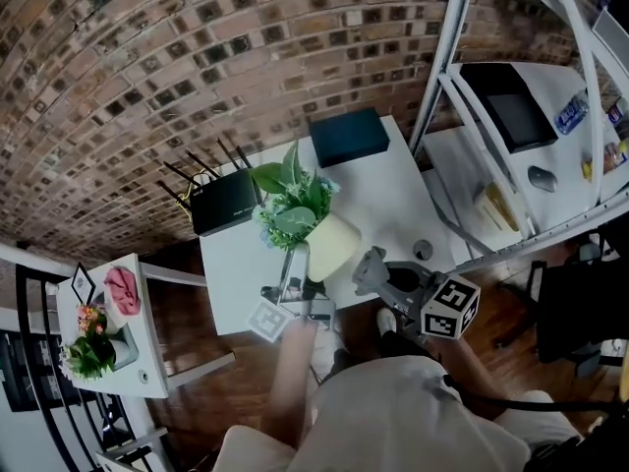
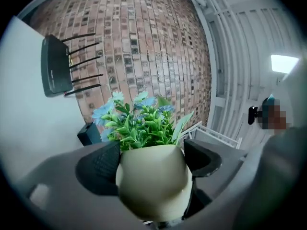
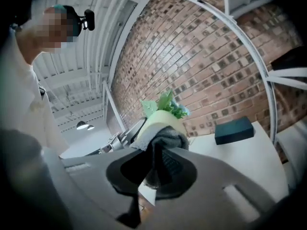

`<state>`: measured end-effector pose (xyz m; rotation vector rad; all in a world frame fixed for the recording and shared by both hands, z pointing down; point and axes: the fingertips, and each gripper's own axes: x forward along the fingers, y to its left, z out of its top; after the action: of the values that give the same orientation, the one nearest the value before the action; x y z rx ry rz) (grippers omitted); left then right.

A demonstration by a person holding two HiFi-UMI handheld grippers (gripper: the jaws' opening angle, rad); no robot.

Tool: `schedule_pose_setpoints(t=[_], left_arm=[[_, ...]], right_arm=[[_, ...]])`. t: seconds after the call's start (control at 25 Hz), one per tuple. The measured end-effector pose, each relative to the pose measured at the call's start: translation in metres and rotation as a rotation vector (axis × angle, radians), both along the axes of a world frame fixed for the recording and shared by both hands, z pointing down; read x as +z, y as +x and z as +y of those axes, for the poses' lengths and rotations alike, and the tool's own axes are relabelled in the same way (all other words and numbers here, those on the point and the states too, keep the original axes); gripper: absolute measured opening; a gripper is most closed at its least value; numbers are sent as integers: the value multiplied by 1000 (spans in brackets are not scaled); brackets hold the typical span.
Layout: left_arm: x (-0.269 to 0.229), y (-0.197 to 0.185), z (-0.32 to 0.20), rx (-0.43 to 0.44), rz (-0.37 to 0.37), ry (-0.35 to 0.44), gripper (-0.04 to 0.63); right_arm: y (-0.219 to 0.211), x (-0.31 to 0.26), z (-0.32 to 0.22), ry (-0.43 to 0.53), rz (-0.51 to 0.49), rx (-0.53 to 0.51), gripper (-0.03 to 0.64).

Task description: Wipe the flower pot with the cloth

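Note:
The flower pot (image 1: 332,245) is pale cream with green leaves and blue flowers (image 1: 290,205), and it hangs tilted over the front edge of the white table (image 1: 393,200). My left gripper (image 1: 307,268) is shut on it from below. In the left gripper view the pot (image 2: 153,186) fills the gap between the two black pads (image 2: 98,169), which press its sides. My right gripper (image 1: 371,269) is just right of the pot, shut on a grey cloth (image 3: 168,137). In the right gripper view the cloth bunches against the pot's (image 3: 160,120) side.
On the table stand a black router (image 1: 224,202) with antennas at the back left and a dark blue box (image 1: 348,136) at the back. A small round object (image 1: 423,250) lies near the right edge. A white shelf rack (image 1: 511,116) stands to the right. A small side table (image 1: 147,362) holds another plant at left.

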<state>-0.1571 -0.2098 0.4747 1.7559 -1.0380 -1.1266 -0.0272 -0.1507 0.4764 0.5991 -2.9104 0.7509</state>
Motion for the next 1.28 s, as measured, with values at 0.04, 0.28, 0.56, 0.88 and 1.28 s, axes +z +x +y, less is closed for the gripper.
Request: schedule_pose_setpoints(t=[0.04,0.28,0.56,0.88,1.28], left_arm=[[9,-6,-2,-6,-30,-10,439],[72,-19,-23,10,-467,-46,437],[176,-14,-49,97,-844,-102,433],[230,2,-32,166,-1131,-49,440],[269,9,9,269,-1299,-105,485]], right_arm=[[4,2,-3,-8,1,18,5],[20,31,-10,-68,38,84,5],[24,84,-14,-134,112,106,5],[5,93,-7,-88,109,20,5],[6,96,-13,-95,95,105,5]])
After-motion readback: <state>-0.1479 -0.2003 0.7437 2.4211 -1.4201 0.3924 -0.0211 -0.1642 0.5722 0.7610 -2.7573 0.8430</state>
